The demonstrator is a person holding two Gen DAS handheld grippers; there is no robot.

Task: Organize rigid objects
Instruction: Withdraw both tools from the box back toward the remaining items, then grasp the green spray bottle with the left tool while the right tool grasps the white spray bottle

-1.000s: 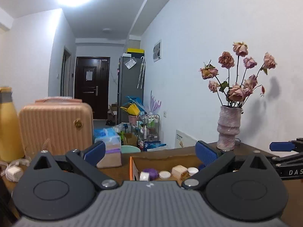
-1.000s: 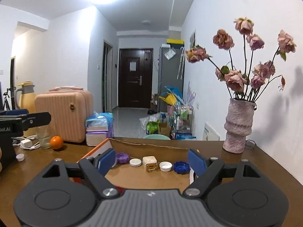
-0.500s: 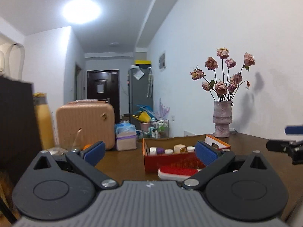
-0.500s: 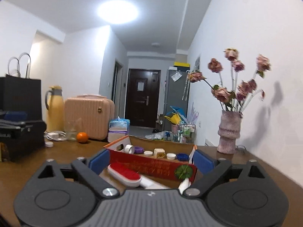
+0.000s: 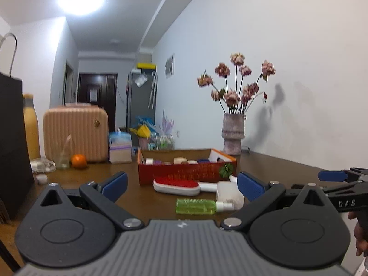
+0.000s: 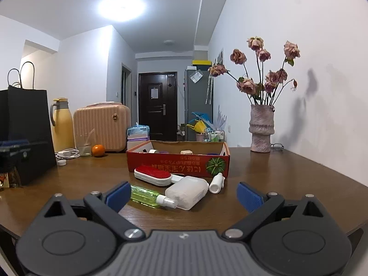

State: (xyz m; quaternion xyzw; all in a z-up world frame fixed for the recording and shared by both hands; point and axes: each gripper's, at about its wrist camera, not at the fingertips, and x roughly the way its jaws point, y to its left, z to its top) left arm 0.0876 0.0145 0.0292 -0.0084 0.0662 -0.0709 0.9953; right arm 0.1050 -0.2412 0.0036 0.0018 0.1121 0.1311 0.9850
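white vial clear in right view only

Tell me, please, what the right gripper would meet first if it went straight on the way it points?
Probably the white bottle, lying between the open jaws' line with the green bottle touching its left; depth is uncertain.

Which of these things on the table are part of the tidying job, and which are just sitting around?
Part of the job:
red cardboard box
red brush
green bottle
white flat bottle
small white bottle

Just lying about:
vase of dried roses
orange
pink suitcase
yellow flask
black paper bag
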